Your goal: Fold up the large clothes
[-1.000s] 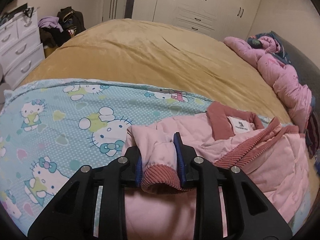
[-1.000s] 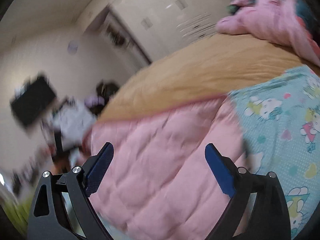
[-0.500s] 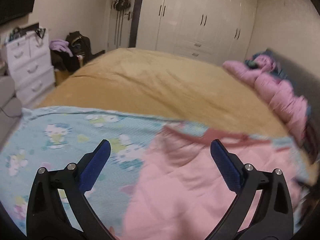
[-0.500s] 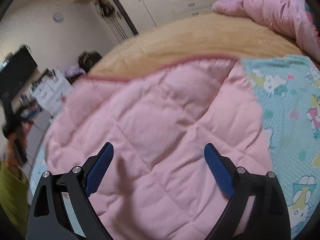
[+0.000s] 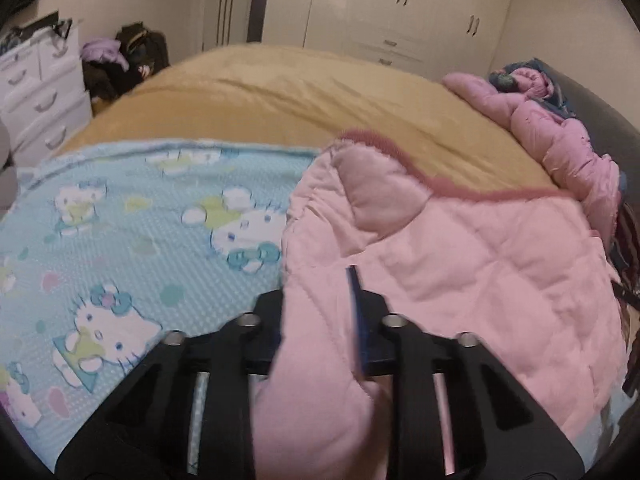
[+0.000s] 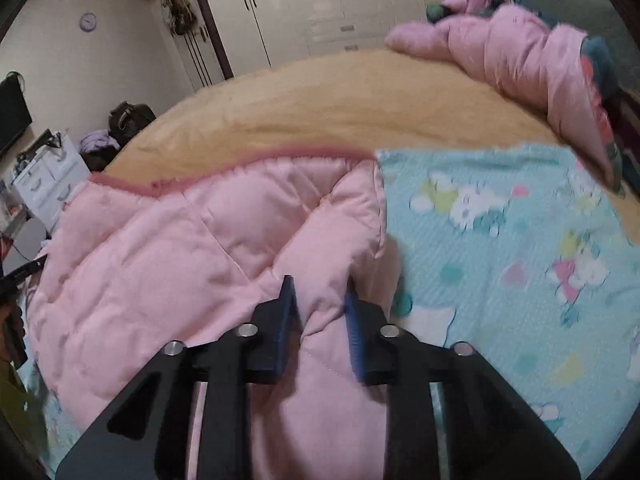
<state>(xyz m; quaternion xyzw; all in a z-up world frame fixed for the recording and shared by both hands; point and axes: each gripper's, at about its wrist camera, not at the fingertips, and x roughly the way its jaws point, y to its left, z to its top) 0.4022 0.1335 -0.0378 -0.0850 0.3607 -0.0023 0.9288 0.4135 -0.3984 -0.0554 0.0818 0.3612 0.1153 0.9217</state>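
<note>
left gripper (image 5: 320,312): jaws closing, a fold of pink quilted jacket (image 5: 460,264) pinched between the pads; near pad hidden, probably touching
right gripper (image 6: 320,312): jaws closing on the opposite jacket edge
jacket: laid on cartoon-print sheet (image 5: 120,220)
beyond: tan bedspread (image 5: 300,96)

No legible txt (frames blurry).

Each view rides low behind its own claw, looking forward and slanting down along the fingers across the bed. The left claw (image 5: 320,312) sits at the left edge of the quilted pink padded jacket (image 5: 472,264), the right claw (image 6: 320,312) at its right edge. Both views are close to the fabric and share the jacket, the pale blue cartoon-cat print sheet (image 5: 120,232) and the white panelled wardrobe (image 5: 384,12) beyond.
</note>
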